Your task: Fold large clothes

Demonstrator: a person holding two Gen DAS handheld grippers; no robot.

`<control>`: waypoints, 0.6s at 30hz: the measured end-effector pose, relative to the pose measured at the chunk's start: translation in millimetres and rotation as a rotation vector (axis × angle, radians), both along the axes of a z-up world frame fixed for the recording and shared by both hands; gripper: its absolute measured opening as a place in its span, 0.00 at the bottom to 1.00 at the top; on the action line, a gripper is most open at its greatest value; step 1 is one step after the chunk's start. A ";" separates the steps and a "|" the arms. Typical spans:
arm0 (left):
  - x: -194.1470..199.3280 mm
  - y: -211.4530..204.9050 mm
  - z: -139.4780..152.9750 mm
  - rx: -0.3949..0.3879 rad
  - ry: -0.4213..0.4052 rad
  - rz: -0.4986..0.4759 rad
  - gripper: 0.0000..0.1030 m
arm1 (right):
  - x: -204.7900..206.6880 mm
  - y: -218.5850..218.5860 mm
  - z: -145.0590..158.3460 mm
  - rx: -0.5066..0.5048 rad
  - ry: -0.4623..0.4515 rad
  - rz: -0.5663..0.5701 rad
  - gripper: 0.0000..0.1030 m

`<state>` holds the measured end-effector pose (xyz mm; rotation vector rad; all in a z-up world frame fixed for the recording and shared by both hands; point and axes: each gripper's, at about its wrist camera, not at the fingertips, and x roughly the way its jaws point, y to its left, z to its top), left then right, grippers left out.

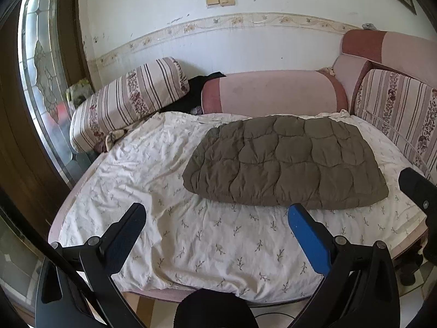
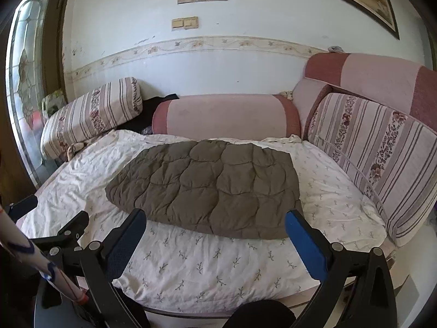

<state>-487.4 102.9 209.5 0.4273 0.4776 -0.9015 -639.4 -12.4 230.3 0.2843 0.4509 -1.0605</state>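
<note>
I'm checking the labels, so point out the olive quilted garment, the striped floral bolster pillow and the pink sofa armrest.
olive quilted padded garment (image 1: pixel 286 161), left wrist view, centre panel.
striped floral bolster pillow (image 1: pixel 128 101), left wrist view, middle.
pink cylindrical sofa armrest (image 2: pixel 226 114), right wrist view, pale centre.

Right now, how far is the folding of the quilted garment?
Done, it seems: the garment lies on the sheet as a compact folded rectangle. In hand: nothing; the left gripper and the right gripper are open, apart from it. Left: perhaps one more fold, or nothing.

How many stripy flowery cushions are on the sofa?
2. One striped cushion lies at the far left by the glass door; the other striped cushion leans against the sofa back on the right. More may be hidden.
</note>
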 end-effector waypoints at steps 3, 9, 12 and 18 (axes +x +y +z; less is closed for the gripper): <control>6.1 2.1 -2.3 -0.006 0.020 0.005 1.00 | 7.0 3.1 -0.4 -0.005 0.020 0.007 1.00; 12.8 1.4 -7.5 0.000 0.041 0.016 1.00 | 15.9 5.5 -2.0 -0.005 0.045 0.014 1.00; 14.9 1.7 -9.5 0.002 0.045 0.020 1.00 | 17.2 4.6 -3.6 -0.002 0.054 0.017 1.00; 14.0 1.4 -10.9 0.005 0.041 0.023 1.00 | 20.8 5.4 -6.4 0.004 0.067 0.022 1.00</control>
